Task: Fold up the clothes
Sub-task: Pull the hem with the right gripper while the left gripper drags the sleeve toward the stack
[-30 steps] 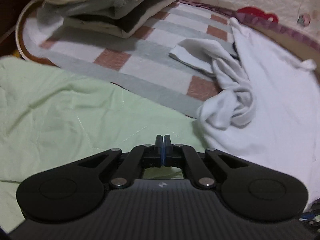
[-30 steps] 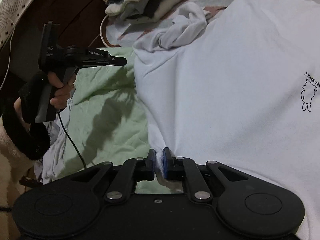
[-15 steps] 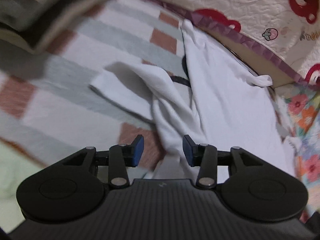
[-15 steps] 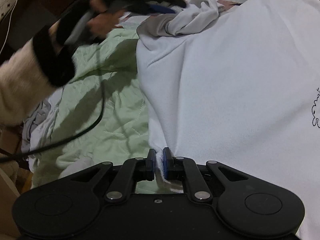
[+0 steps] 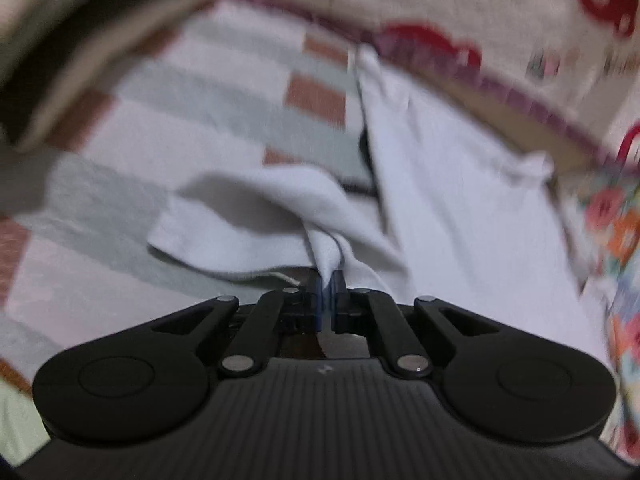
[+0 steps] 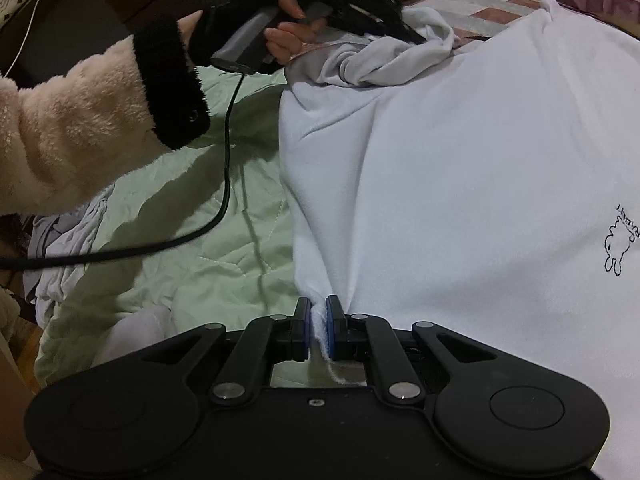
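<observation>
Left wrist view, blurred: left gripper (image 5: 328,296) clamped on the bunched sleeve (image 5: 280,216) of the white sweatshirt (image 5: 460,216), which lies over a checked blanket (image 5: 192,112).

Right wrist view: right gripper (image 6: 318,328) pinching the near hem of the sweatshirt (image 6: 480,168), spread across the right; green quilt (image 6: 208,248) left. Hand (image 6: 288,28) holds the left gripper far left, at the sleeve.

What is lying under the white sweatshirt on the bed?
Under the white sweatshirt, a green quilt shows at its left edge and a checked blanket beneath its bunched sleeve. What lies under its middle is covered.
</observation>
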`<state>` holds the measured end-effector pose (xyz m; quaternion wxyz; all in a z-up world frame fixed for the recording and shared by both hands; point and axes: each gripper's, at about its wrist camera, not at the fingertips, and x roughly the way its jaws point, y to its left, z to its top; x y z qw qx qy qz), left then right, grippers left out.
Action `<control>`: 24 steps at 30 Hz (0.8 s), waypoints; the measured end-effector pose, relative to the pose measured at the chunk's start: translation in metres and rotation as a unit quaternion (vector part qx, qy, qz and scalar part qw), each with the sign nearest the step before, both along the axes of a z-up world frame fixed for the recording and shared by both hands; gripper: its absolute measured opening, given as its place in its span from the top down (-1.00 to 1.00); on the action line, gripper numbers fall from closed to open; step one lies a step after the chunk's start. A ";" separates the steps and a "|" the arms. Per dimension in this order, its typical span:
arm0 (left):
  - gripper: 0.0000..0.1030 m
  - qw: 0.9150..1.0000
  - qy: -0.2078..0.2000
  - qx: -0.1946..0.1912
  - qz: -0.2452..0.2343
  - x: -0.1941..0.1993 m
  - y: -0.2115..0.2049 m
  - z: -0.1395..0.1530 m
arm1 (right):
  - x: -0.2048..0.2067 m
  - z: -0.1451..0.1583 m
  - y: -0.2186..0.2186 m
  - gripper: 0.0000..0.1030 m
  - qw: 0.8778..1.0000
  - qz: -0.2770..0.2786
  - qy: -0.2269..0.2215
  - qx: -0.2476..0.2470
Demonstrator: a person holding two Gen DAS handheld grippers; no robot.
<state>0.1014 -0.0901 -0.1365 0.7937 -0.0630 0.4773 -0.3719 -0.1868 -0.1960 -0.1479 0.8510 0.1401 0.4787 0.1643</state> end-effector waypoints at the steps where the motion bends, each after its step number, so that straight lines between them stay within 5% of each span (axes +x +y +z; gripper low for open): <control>1: 0.94 1.000 -0.010 -0.012 0.017 -0.003 0.011 0.010 | -0.001 0.001 -0.001 0.79 1.000 0.001 -0.002 -0.002; 4: 0.94 0.991 -0.114 0.003 0.070 -0.021 0.047 0.054 | -0.004 0.007 -0.008 0.79 1.000 -0.004 -0.008 -0.005; 10: 0.94 0.975 -0.155 0.066 0.146 -0.017 0.102 0.078 | -0.007 0.015 -0.023 0.79 1.000 -0.024 -0.008 0.009; 16: 0.94 0.947 -0.195 0.127 0.220 -0.012 0.158 0.103 | -0.004 0.016 -0.028 0.79 0.999 -0.044 0.012 0.001; 24: 0.82 0.928 -0.191 0.256 0.194 0.030 0.148 0.036 | 0.002 0.015 -0.026 0.79 0.999 -0.039 0.030 -0.018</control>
